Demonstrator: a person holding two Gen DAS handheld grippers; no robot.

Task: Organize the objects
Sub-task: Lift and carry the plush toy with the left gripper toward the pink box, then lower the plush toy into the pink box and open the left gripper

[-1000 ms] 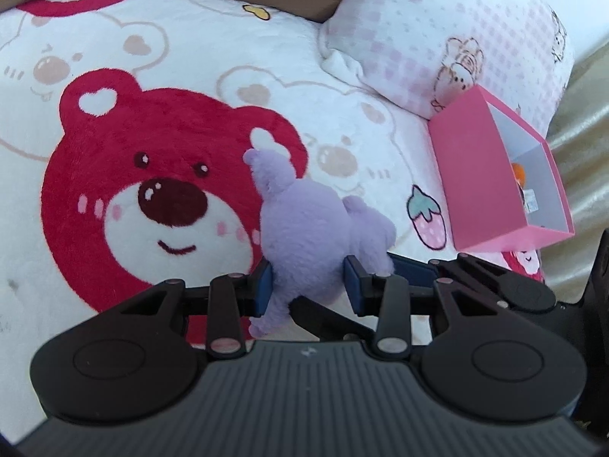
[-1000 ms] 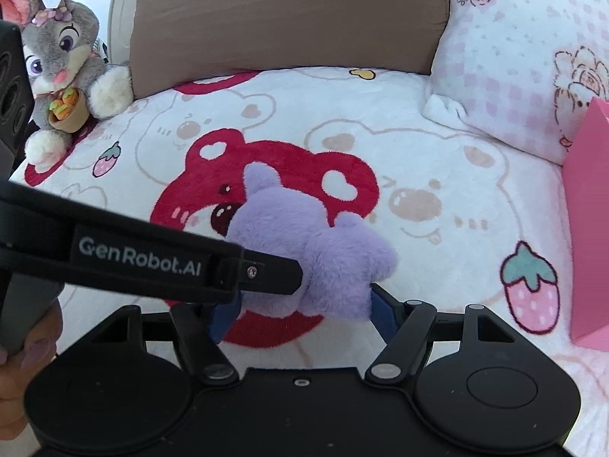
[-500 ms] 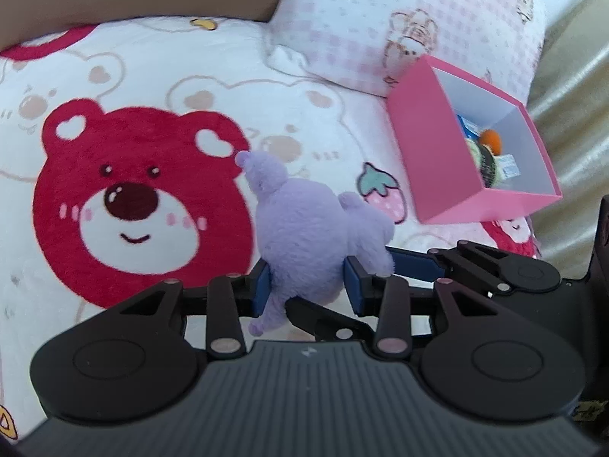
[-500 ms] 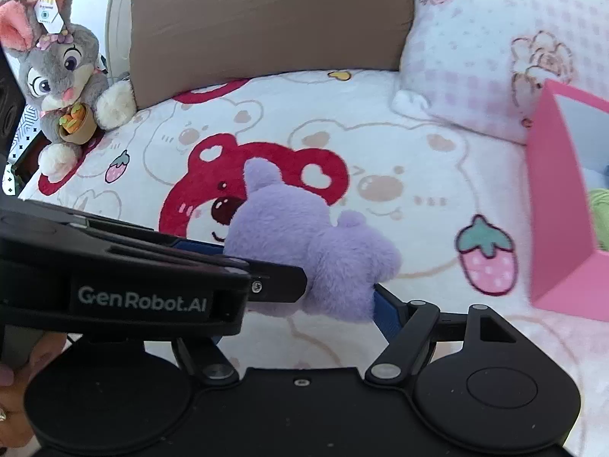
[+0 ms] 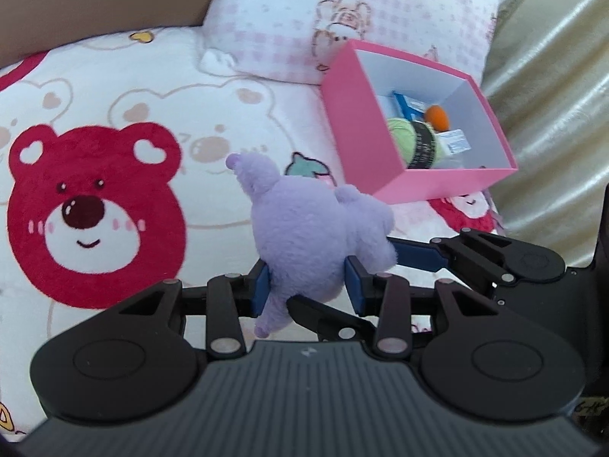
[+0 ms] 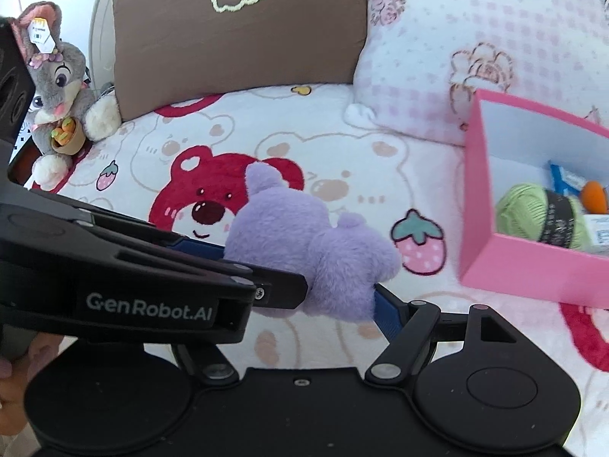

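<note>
A purple plush toy (image 5: 308, 236) is held above the bed; it also shows in the right wrist view (image 6: 304, 251). My left gripper (image 5: 306, 285) is shut on its lower body. My right gripper (image 6: 304, 297) is shut on it from the other side; its left finger is hidden behind the left gripper. A pink open box (image 5: 357, 129) stands on the bed ahead to the right, also in the right wrist view (image 6: 533, 274). It holds a green yarn ball (image 6: 533, 217), an orange ball (image 5: 436, 116) and small packets.
A bear-print blanket (image 5: 114, 122) covers the bed. A pink checked pillow (image 6: 475, 38) and a brown cushion (image 6: 236, 34) stand at the back. A grey bunny plush (image 6: 57, 91) sits at the far left. A gold curtain (image 5: 552, 95) hangs right of the box.
Both grippers have carried the purple plush to the right, toward the pink box. The box now looks nearer and its inside shows in both views.
</note>
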